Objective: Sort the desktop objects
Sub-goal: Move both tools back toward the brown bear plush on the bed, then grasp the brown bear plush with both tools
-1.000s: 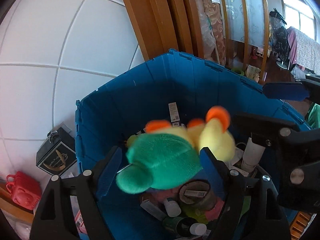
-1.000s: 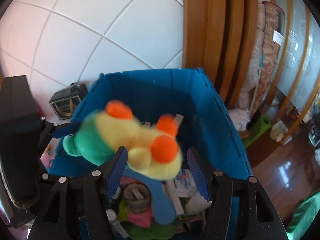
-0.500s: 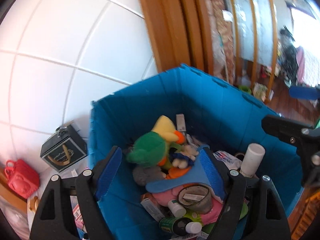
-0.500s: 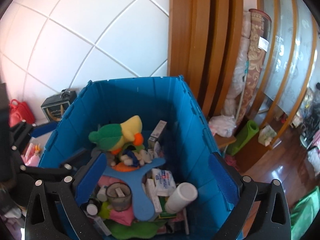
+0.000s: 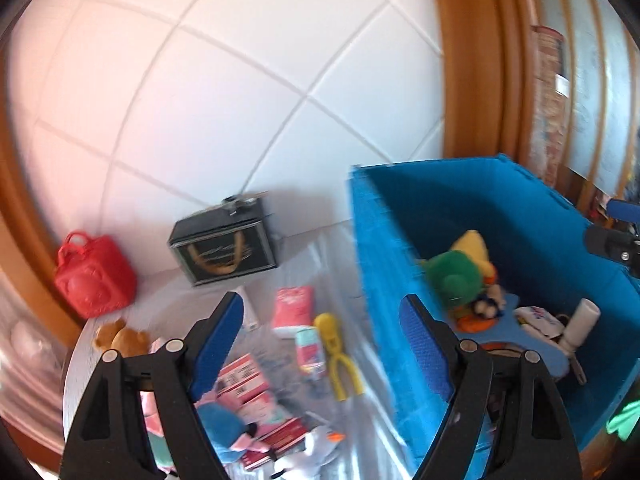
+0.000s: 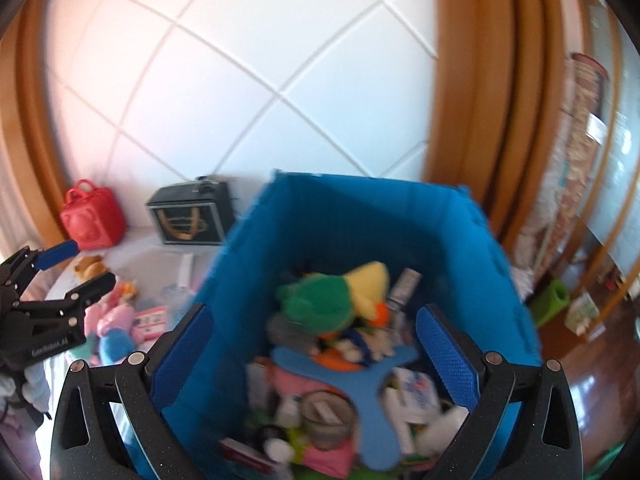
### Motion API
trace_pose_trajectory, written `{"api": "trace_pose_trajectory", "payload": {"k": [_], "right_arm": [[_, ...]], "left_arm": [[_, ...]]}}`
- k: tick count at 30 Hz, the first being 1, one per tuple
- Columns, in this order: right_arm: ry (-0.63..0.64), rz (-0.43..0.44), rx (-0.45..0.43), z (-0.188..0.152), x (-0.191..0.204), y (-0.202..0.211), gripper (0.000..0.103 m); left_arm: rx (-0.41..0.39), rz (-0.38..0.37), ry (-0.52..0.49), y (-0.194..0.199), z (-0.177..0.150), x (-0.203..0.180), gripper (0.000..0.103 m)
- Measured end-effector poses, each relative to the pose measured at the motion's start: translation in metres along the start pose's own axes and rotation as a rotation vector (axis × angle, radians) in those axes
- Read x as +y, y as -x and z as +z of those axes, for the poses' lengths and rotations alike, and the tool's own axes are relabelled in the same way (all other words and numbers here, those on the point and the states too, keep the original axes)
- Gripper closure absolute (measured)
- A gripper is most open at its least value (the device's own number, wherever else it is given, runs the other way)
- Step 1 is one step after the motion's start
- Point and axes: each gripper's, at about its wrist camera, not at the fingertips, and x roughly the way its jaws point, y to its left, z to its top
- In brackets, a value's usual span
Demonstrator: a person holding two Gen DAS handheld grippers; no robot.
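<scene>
fuzzy green-and-yellow plush toy (image 6: 340, 300) lies on clutter inside ribbed blue plastic bin (image 6: 360, 216); left claw (image 5: 322, 344) and right claw (image 6: 314, 354) spread wide, empty.

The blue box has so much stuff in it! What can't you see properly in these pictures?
- Blue box, right wrist view: its bottom is buried under the pile; the items are motion-blurred.
- Green and yellow plush, left wrist view: face too blurred to read.
- Pink boxes on the table, left wrist view: partly behind the left gripper; print unreadable.
</scene>
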Motion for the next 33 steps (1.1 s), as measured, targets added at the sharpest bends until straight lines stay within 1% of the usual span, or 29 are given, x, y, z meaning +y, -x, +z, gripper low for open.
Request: {"api": "trace_pose_trajectory", "payload": {"k": [1, 4, 7, 11, 14, 17, 19, 21, 22, 25, 27, 30, 33], "right_arm": [[0.011, 0.013, 0.0, 0.003, 0.012, -0.002, 0.0], [0.057, 0.047, 0.006, 0.012, 0.058, -0.012, 0.0], [0.103, 0.076, 0.015, 0.02, 0.108, -0.022, 0.0], [0.101, 0.116, 0.022, 0.029, 0.179, -0.043, 0.0], [0.074, 0.134, 0.051, 0.035, 0.244, -0.075, 0.0], [0.038, 0.15, 0.093, 0.038, 0.303, -0.114, 0.0], [0.02, 0.171, 0.141, 0.04, 0.352, -0.153, 0.0], [-0.008, 0.179, 0.175, 0.039, 0.387, -0.183, 0.0], [-0.024, 0.198, 0.2, 0.037, 0.408, -0.204, 0.0], [-0.035, 0.218, 0.288, 0.031, 0.455, -0.253, 0.0], [-0.032, 0.214, 0.336, 0.027, 0.483, -0.286, 0.0], [-0.029, 0.2, 0.387, 0.025, 0.514, -0.33, 0.0], [-0.022, 0.179, 0.424, 0.027, 0.532, -0.368, 0.0]], "left_arm": [[0.003, 0.02, 0.029, -0.001, -0.005, 0.025, 0.023], [0.009, 0.067, 0.08, -0.005, -0.017, 0.082, 0.023], [0.023, 0.105, 0.131, -0.011, -0.034, 0.153, 0.023], [0.052, 0.141, 0.172, -0.026, -0.057, 0.244, 0.023], [0.086, 0.149, 0.187, -0.044, -0.074, 0.319, 0.023], [0.146, 0.155, 0.196, -0.069, -0.093, 0.392, 0.023], [0.19, 0.168, 0.195, -0.088, -0.105, 0.433, 0.023], [0.234, 0.183, 0.191, -0.111, -0.115, 0.471, 0.023], [0.264, 0.194, 0.193, -0.126, -0.121, 0.492, 0.023], [0.326, 0.197, 0.216, -0.167, -0.131, 0.535, 0.023], [0.352, 0.181, 0.229, -0.191, -0.134, 0.551, 0.023], [0.371, 0.167, 0.234, -0.231, -0.132, 0.566, 0.023], [0.4, 0.127, 0.225, -0.278, -0.124, 0.568, 0.023]]}}
